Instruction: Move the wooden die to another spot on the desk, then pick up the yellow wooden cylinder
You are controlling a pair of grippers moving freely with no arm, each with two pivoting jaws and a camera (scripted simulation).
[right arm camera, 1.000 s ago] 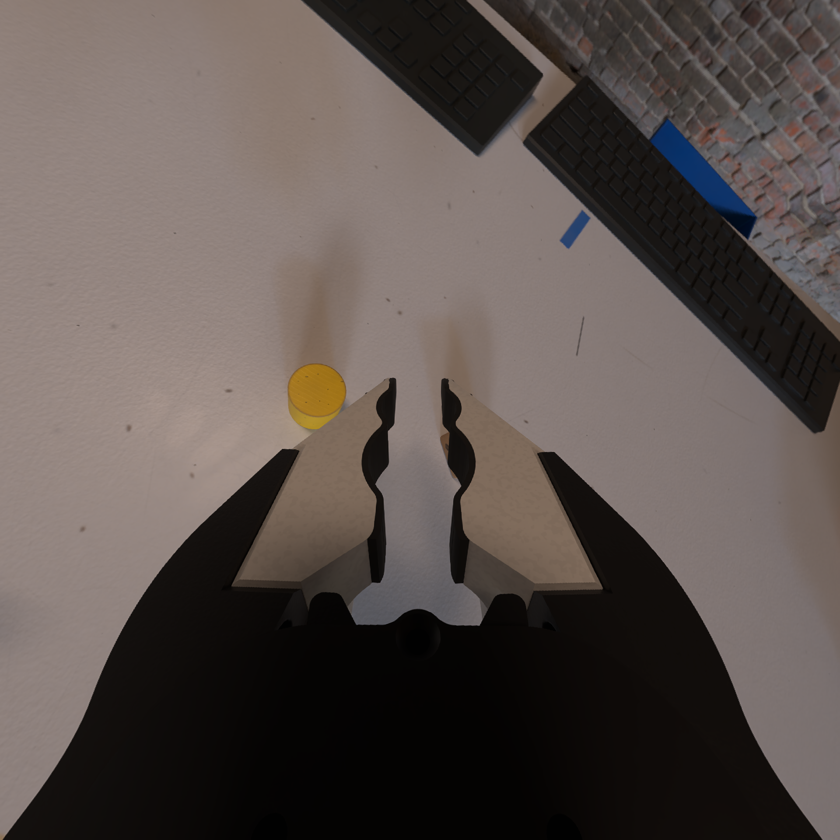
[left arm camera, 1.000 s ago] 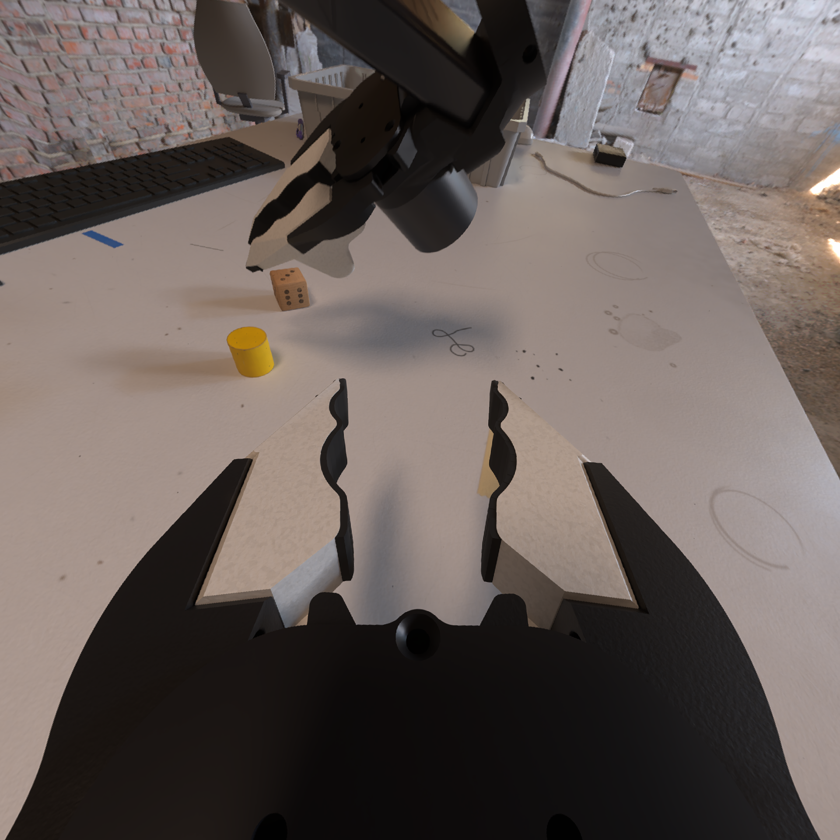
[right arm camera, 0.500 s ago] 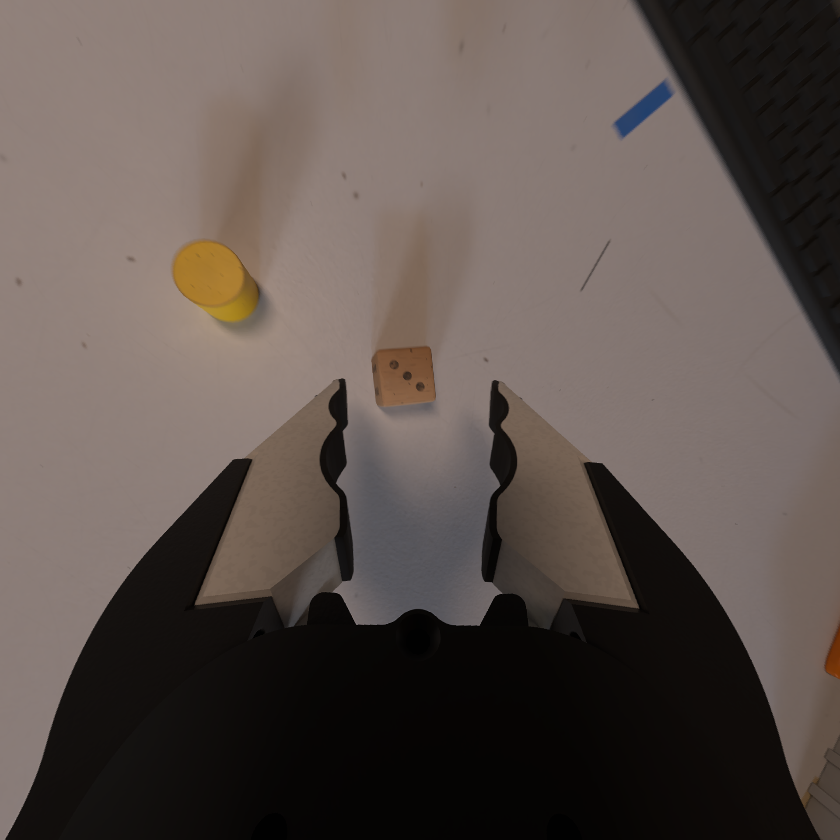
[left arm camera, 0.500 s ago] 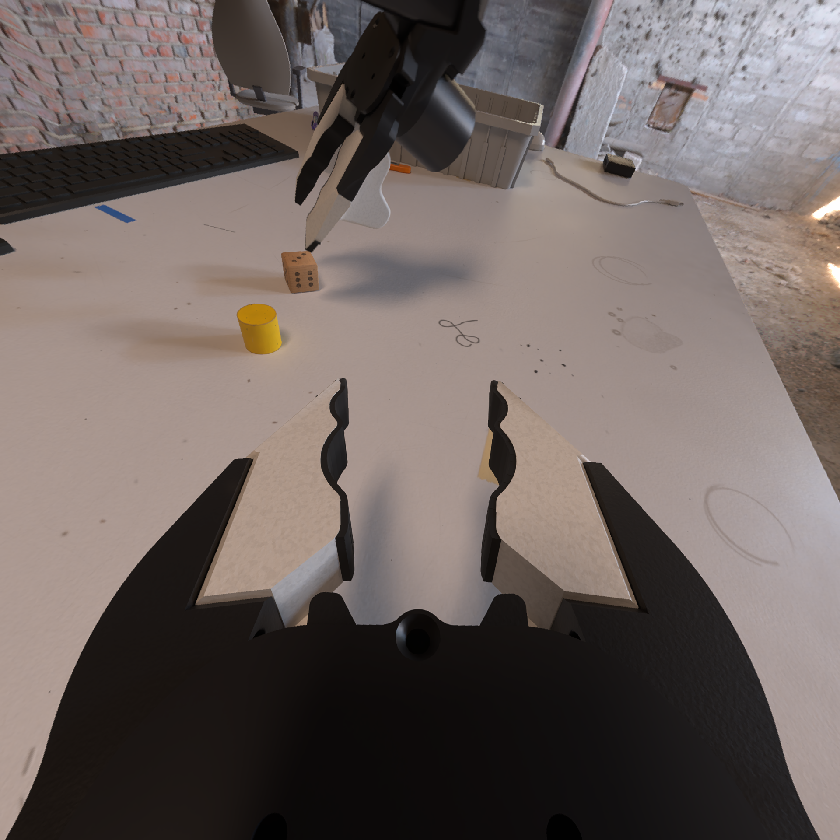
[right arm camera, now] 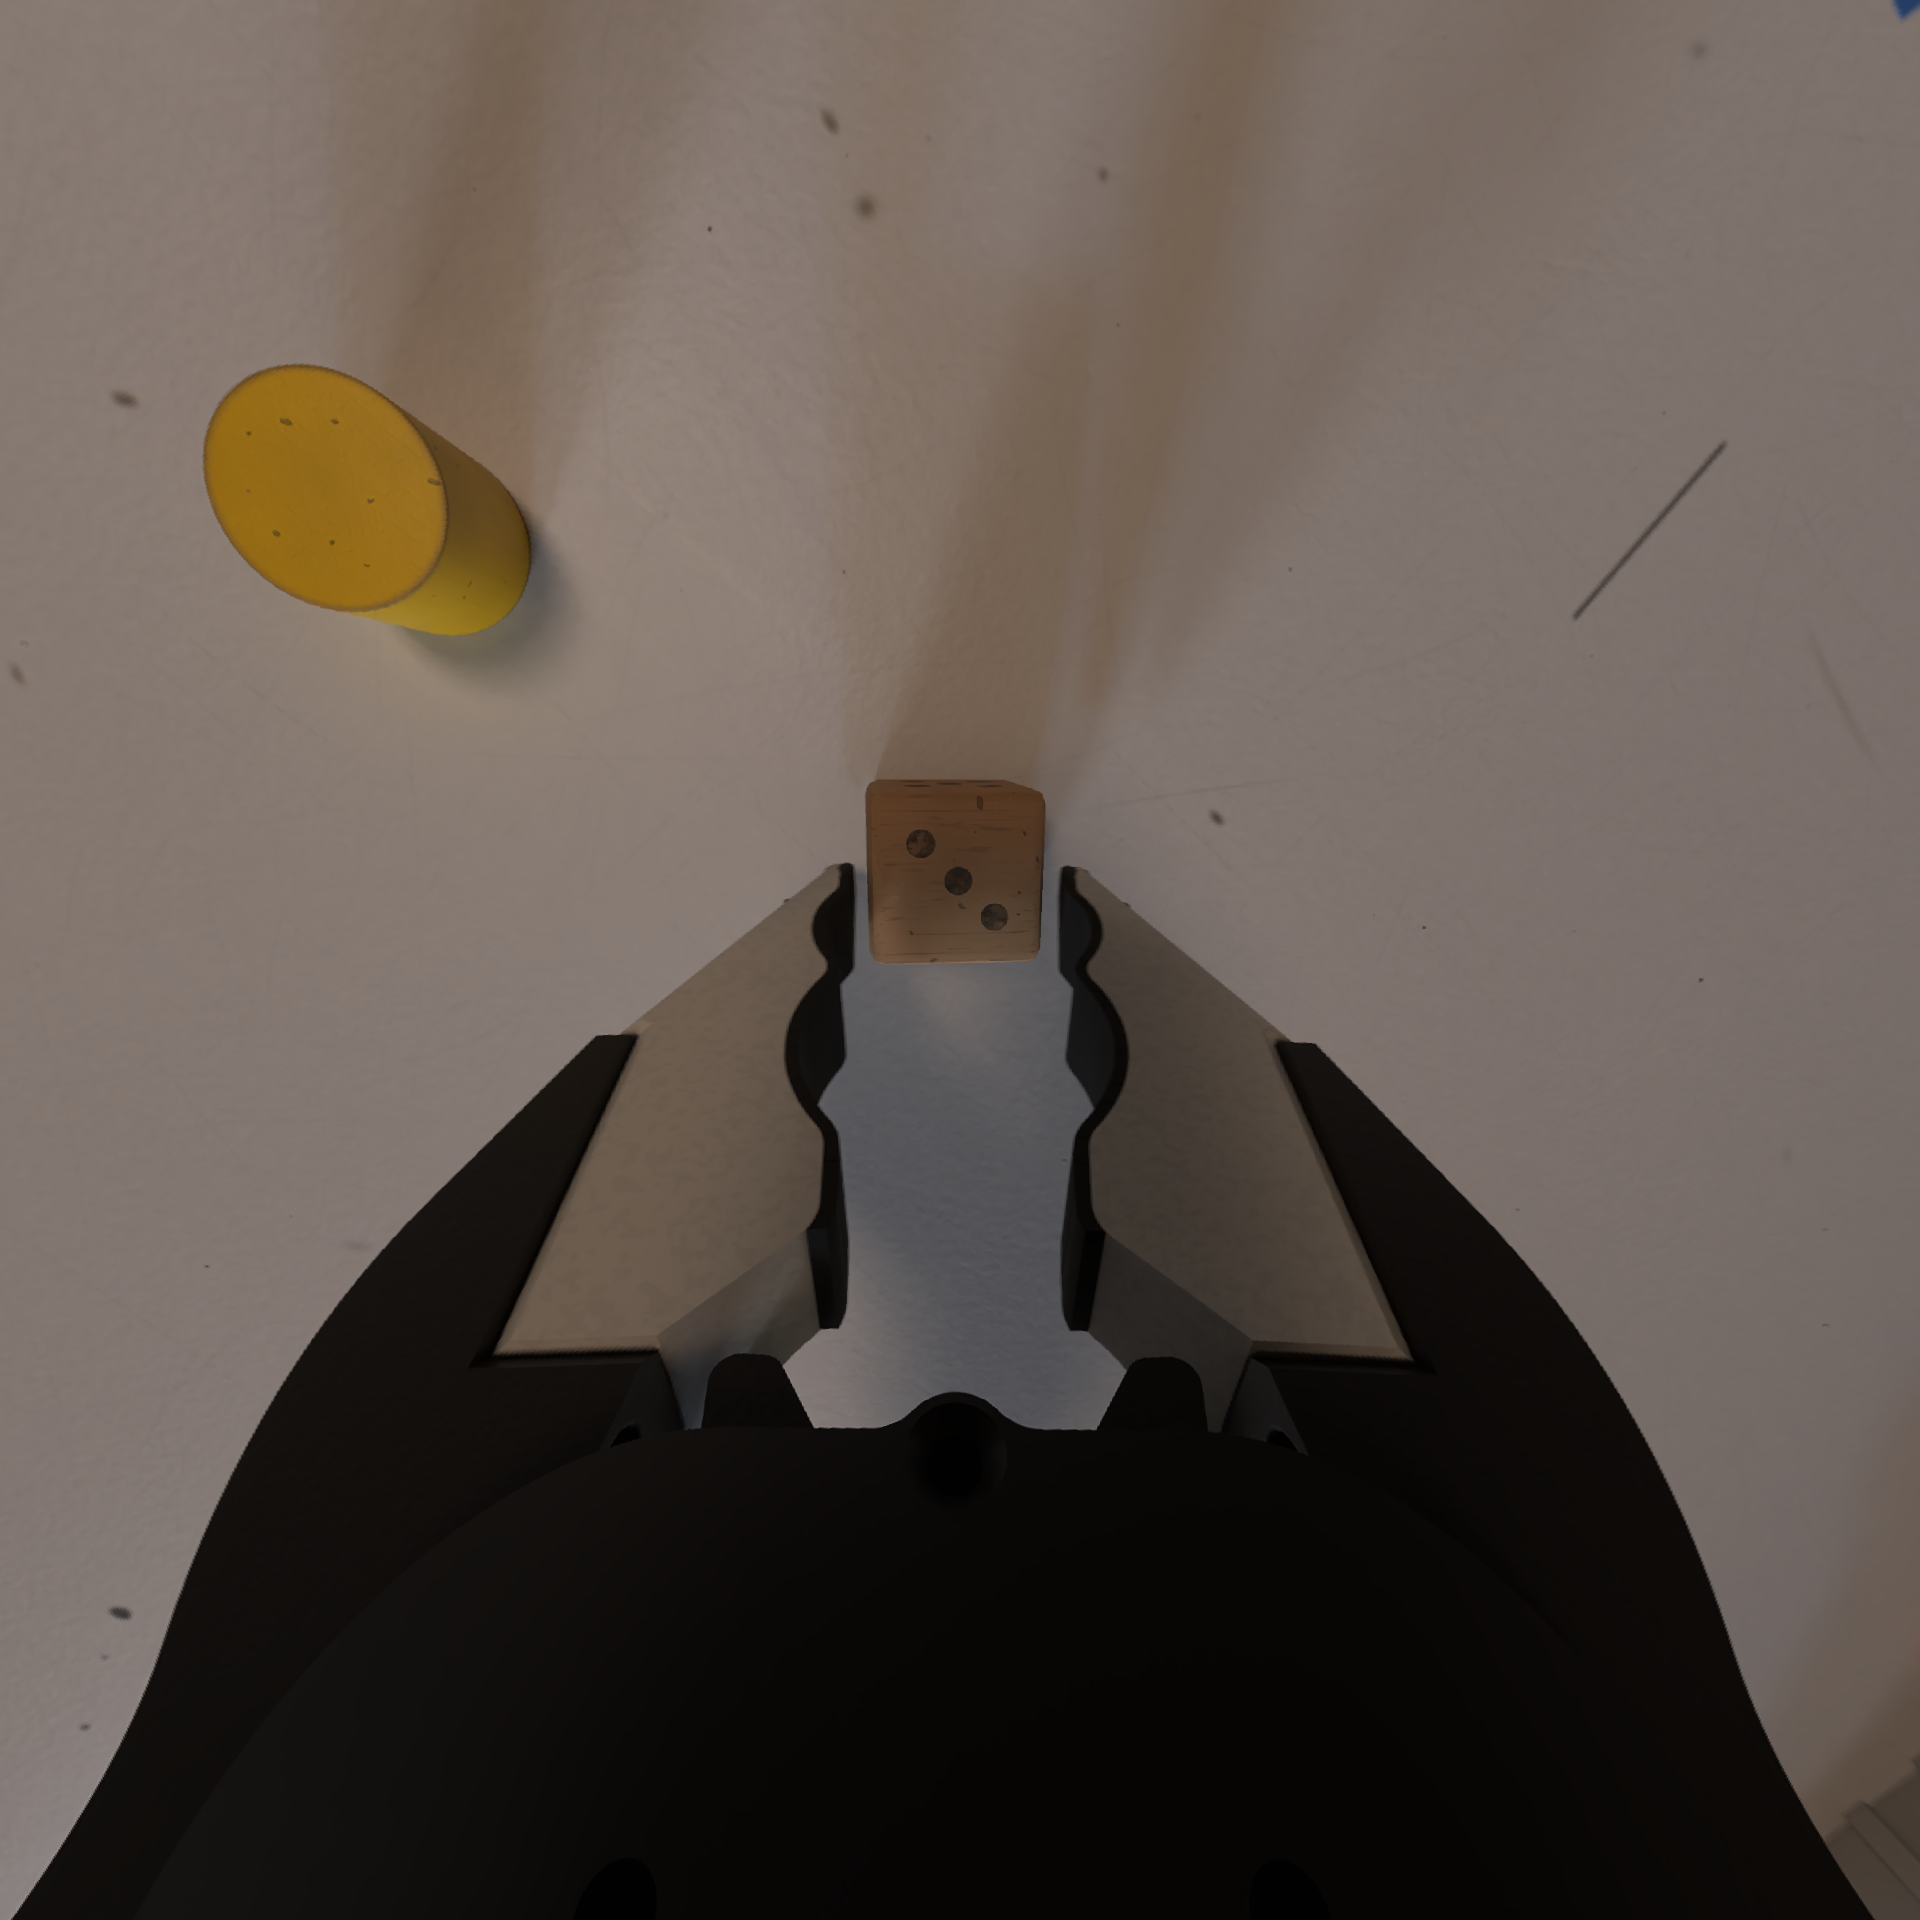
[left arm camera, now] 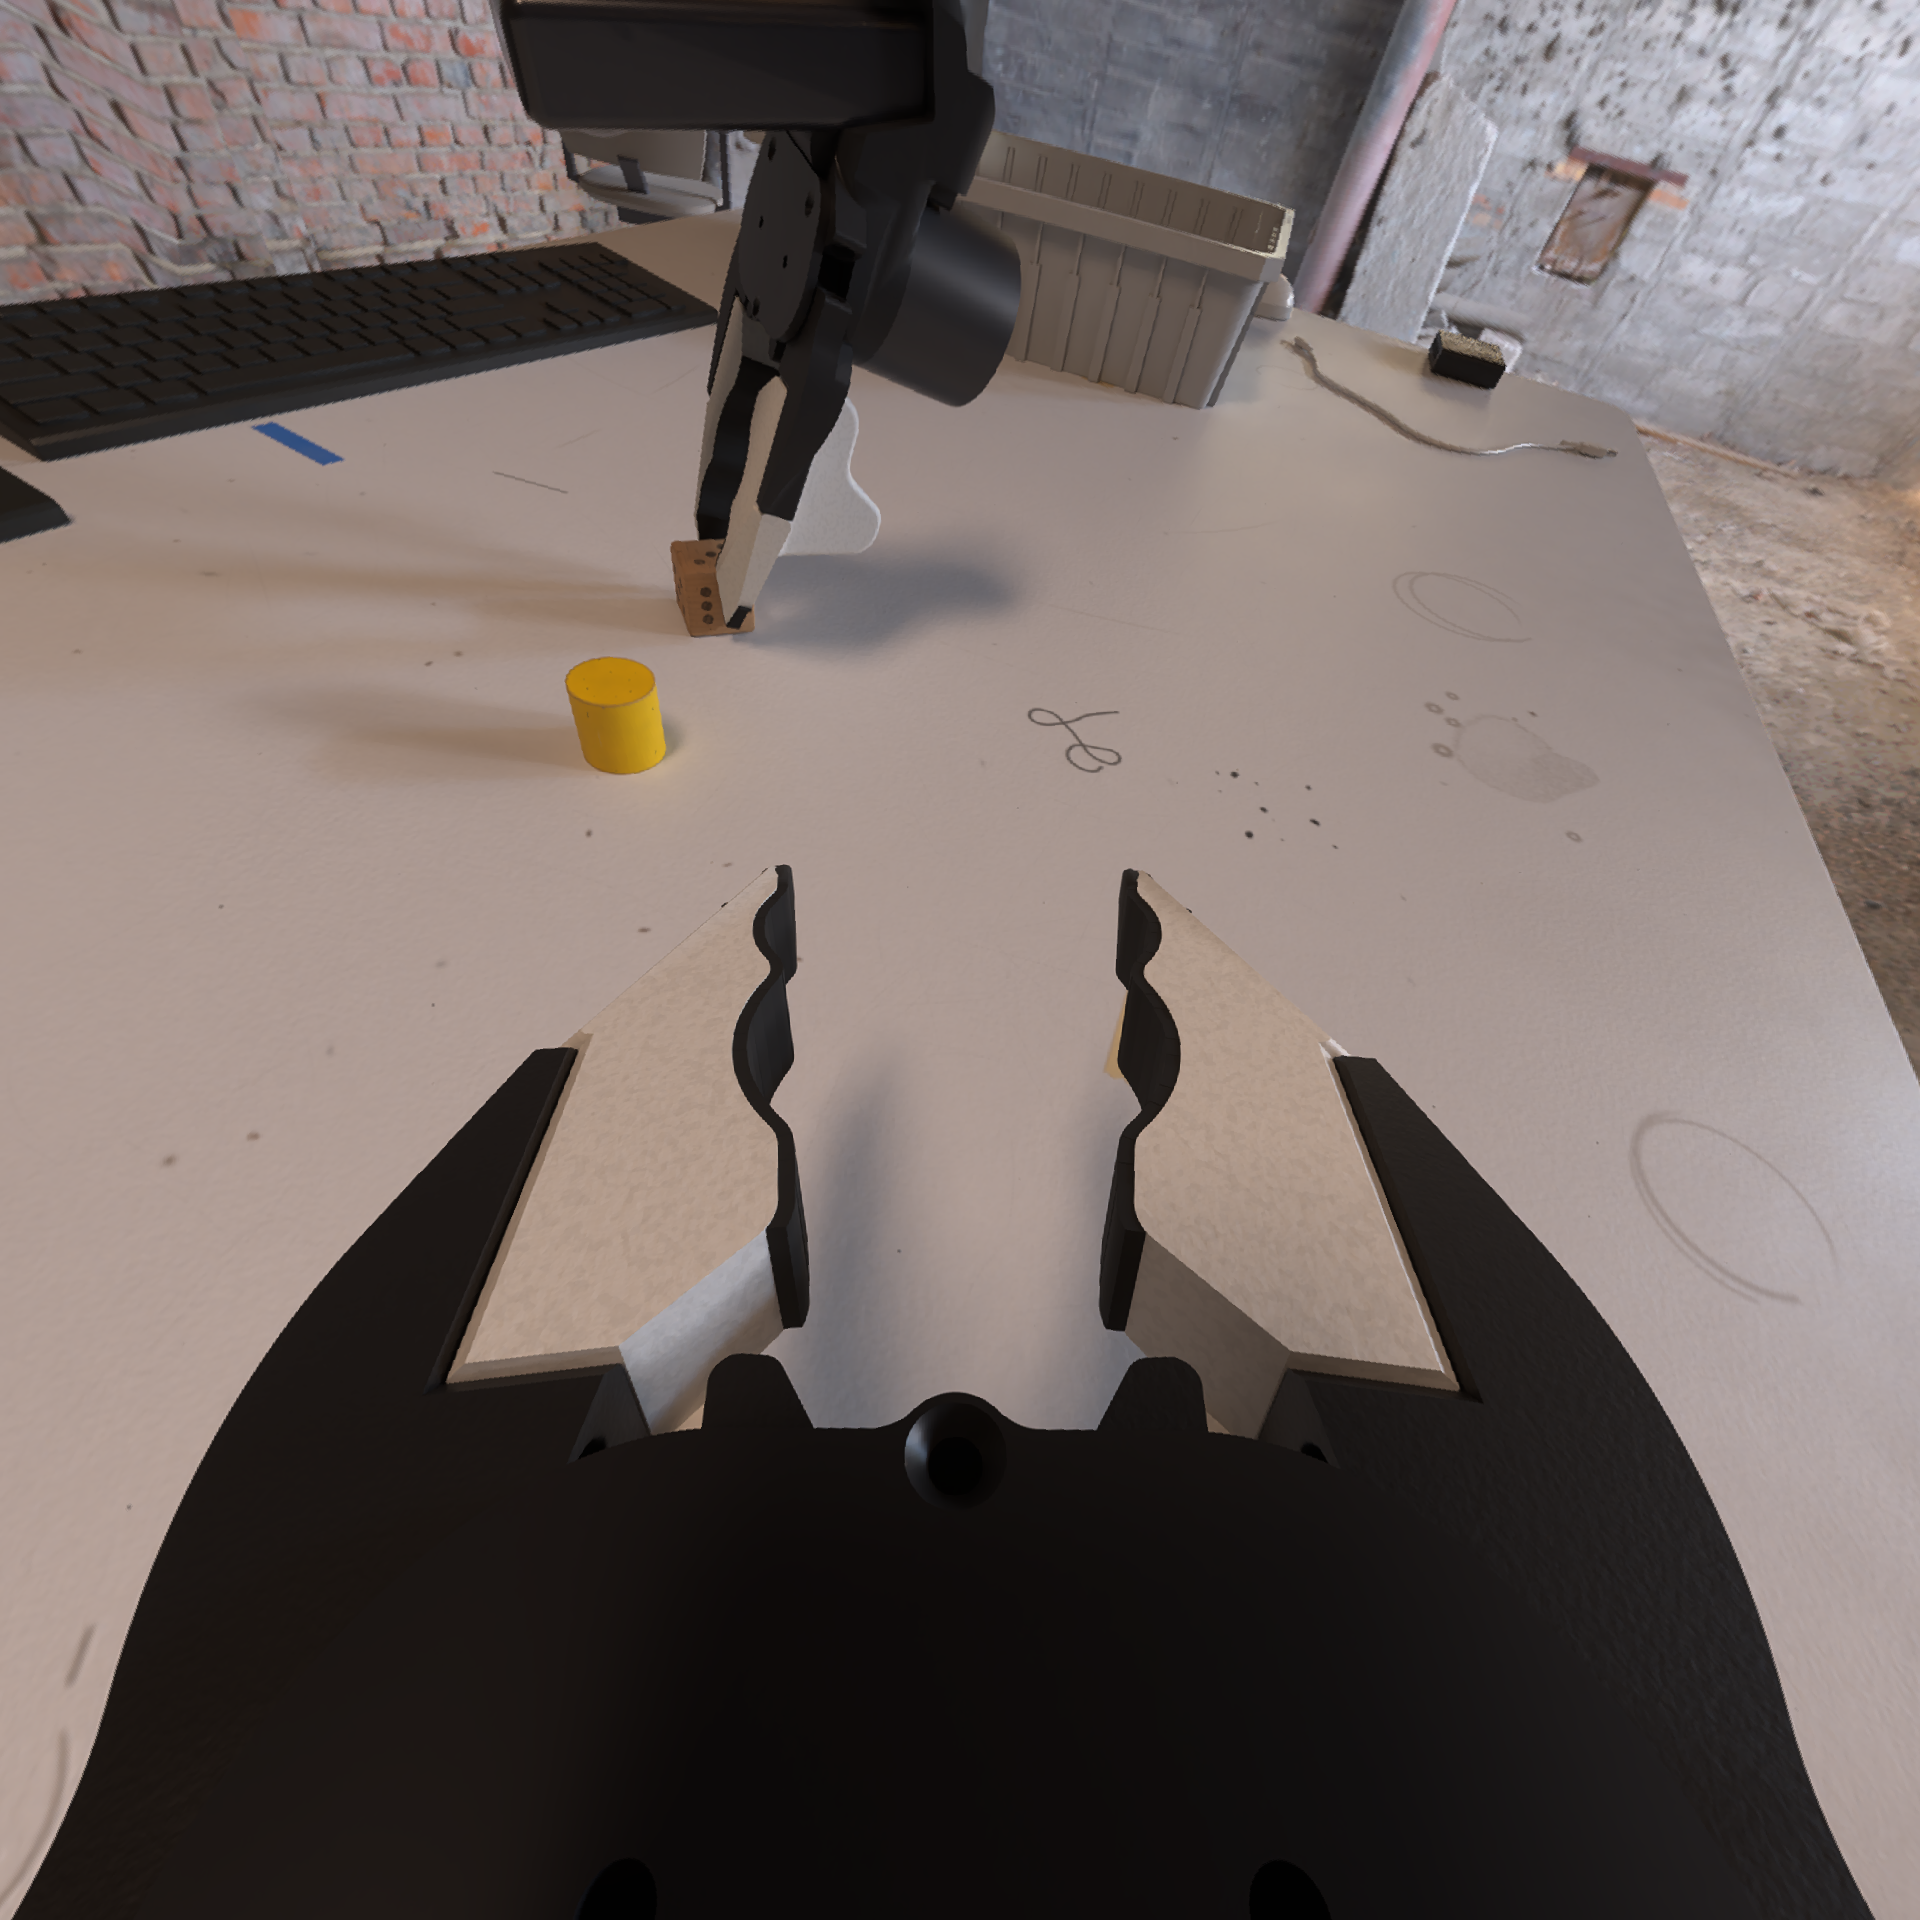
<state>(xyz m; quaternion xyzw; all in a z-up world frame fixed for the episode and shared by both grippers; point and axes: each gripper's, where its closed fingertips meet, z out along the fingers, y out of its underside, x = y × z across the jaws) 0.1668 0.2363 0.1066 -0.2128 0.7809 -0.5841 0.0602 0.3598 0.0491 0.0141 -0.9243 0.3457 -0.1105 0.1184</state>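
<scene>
The wooden die (right arm camera: 954,873) sits on the white desk (right arm camera: 1351,312), three pips up, between my right gripper's fingertips. My right gripper (right arm camera: 956,885) points straight down and its jaws stand close on both sides of the die, with a thin gap on each side. The left wrist view shows this right gripper (left arm camera: 743,597) with its tips at desk level beside the die (left arm camera: 698,587). The yellow wooden cylinder (left arm camera: 615,717) stands upright just nearer and to the left, also seen in the right wrist view (right arm camera: 343,488). My left gripper (left arm camera: 951,883) is open and empty, low over the desk.
A black keyboard (left arm camera: 312,332) lies at the far left, with blue tape (left arm camera: 296,442) before it. A grey bin (left arm camera: 1122,291) stands at the back. A cable (left arm camera: 1403,416) and a small black block (left arm camera: 1465,353) lie far right. The desk's edge runs along the right.
My right gripper has come down over the die, and its jaws have narrowed from wide open to just beside it. The left gripper, die and cylinder have stayed put.
</scene>
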